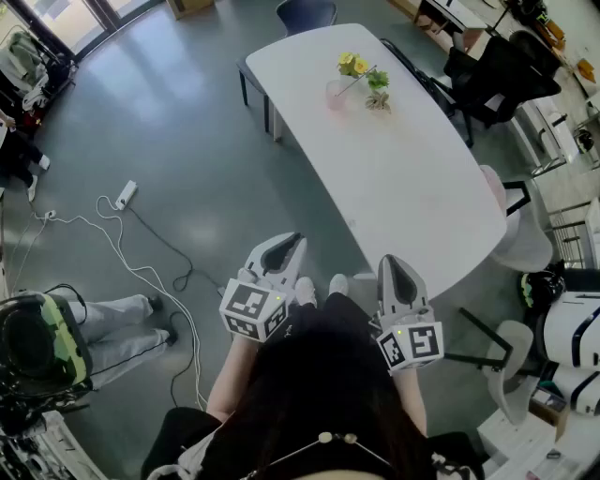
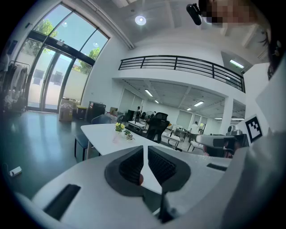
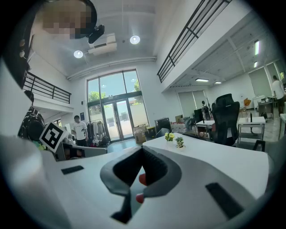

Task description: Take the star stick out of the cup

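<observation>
A pale pink cup [image 1: 337, 95] stands at the far end of the white table [image 1: 403, 187], with the yellow-topped star stick [image 1: 353, 65] rising out of it. The left gripper view shows the cup [image 2: 116, 137] small and far off. In the right gripper view the star stick [image 3: 169, 135] is just as distant. Both grippers are held close to the person's body, well short of the cup. My left gripper [image 1: 284, 246] is shut and holds nothing, its tips over the floor beside the table. My right gripper [image 1: 397, 267] is also shut and empty, at the table's near edge.
A small potted plant [image 1: 379, 97] sits right beside the cup. A dark chair [image 1: 306, 13] stands at the table's far end, and black office chairs [image 1: 492, 75] stand to the right. A power strip [image 1: 125, 194] and cables lie on the floor at left.
</observation>
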Tool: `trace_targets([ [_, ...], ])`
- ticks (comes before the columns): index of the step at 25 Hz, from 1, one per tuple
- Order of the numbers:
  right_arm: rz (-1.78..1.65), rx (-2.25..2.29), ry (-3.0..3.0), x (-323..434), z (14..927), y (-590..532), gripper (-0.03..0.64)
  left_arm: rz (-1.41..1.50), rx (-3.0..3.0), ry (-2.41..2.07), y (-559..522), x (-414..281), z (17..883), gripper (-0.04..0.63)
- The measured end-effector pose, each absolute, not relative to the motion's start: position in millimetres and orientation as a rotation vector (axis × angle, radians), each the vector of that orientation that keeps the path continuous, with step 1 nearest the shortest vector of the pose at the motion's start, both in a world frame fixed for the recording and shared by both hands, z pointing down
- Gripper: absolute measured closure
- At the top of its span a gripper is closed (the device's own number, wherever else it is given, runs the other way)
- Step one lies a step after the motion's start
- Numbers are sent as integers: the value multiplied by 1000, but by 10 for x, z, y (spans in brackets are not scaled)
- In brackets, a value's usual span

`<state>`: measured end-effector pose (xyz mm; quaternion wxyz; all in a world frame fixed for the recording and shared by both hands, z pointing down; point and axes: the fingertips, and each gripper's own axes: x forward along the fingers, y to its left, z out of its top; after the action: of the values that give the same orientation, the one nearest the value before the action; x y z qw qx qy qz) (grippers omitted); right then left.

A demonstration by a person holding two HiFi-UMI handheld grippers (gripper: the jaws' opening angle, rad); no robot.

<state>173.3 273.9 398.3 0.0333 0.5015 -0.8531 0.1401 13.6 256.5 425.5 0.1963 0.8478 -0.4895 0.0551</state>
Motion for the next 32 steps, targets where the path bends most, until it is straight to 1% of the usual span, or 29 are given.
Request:
trace_targets([
  [17,529,1540,-2634,1641,4099,2689,614,145,2342,-1420,2640,-131,4304,561],
  [25,531,1550,-2638,1576,4109,2259,614,152,2318,-1437,2337,-251,4354,561],
  [32,561,1550,-2633,1534,4222,1534,614,184,2305,-1445,1701,-324,4419,561],
])
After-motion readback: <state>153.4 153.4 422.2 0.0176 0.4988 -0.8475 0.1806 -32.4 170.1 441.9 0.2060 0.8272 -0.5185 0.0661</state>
